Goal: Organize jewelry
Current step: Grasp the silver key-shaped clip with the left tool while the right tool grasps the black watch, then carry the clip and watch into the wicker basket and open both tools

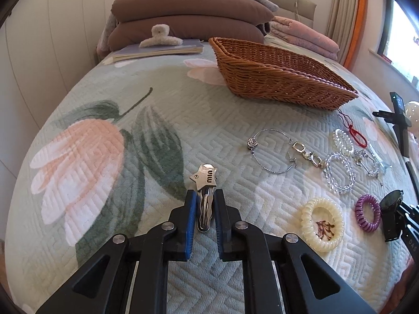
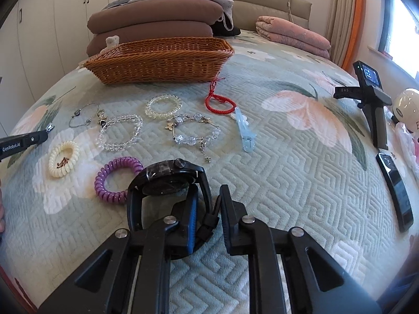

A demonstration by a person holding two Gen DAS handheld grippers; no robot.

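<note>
My left gripper (image 1: 204, 196) is shut on a silver star-headed hair clip (image 1: 206, 193), held just above the bedspread. My right gripper (image 2: 208, 198) is shut on the strap of a black watch (image 2: 167, 180), whose face leans left of the fingers. A wicker basket (image 1: 277, 76) stands on the bed farther back; it also shows in the right wrist view (image 2: 159, 60). Loose on the bed lie a purple coil tie (image 2: 117, 179), a cream coil tie (image 2: 64, 162), clear bead bracelets (image 2: 120, 132), a silver bangle (image 1: 272, 151), a red cord bracelet (image 2: 218, 102) and a blue clip (image 2: 244, 133).
Stacked brown pillows (image 1: 188, 21) and a pink folded blanket (image 2: 293, 36) lie at the bed's head. A fuzzy white claw clip (image 1: 160, 36) sits on a book. A black stand with a screen (image 2: 371, 99) and a phone (image 2: 395, 191) are at the right.
</note>
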